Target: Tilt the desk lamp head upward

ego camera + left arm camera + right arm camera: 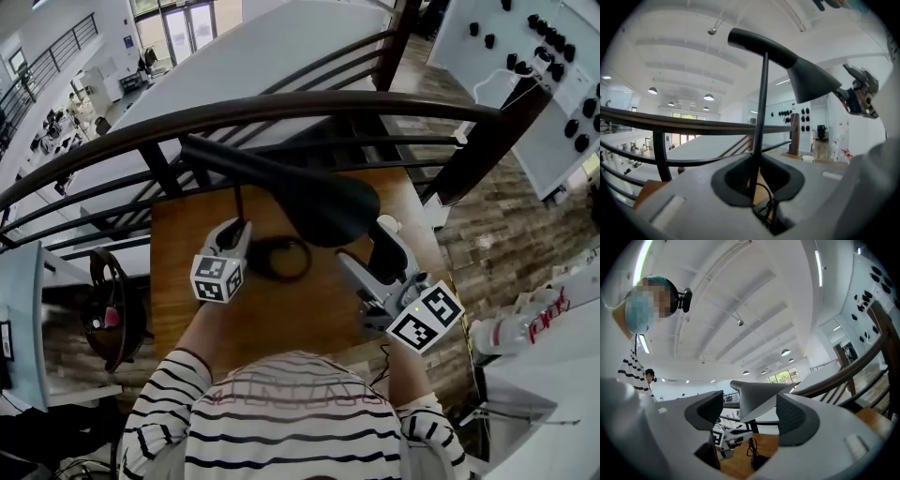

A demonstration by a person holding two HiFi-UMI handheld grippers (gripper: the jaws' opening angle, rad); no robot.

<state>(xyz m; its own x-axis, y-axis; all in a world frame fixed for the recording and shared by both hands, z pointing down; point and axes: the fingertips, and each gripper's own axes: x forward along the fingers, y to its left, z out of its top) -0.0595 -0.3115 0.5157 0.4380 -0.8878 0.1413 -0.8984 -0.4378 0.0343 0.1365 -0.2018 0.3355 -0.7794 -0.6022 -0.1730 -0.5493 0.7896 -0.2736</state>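
Observation:
A black desk lamp stands on the wooden table (183,253). Its cone-shaped head (323,202) hangs over the table's middle, with the long arm (225,159) running up to the left. My left gripper (236,230) is shut on the lamp's thin upright stem (761,108), which runs down between its jaws (757,180). My right gripper (370,258) sits just under the right edge of the head, open. In the right gripper view the lamp head (759,399) shows in the gap between the two pads (710,408), and neither pad presses on it.
A dark curved railing (281,108) runs close behind the table. The lamp's black cable (281,258) lies coiled on the wood. A small white cap (387,225) sits at the right. A white board with black knobs (553,56) stands at the far right, and bottles (525,323) lie nearer.

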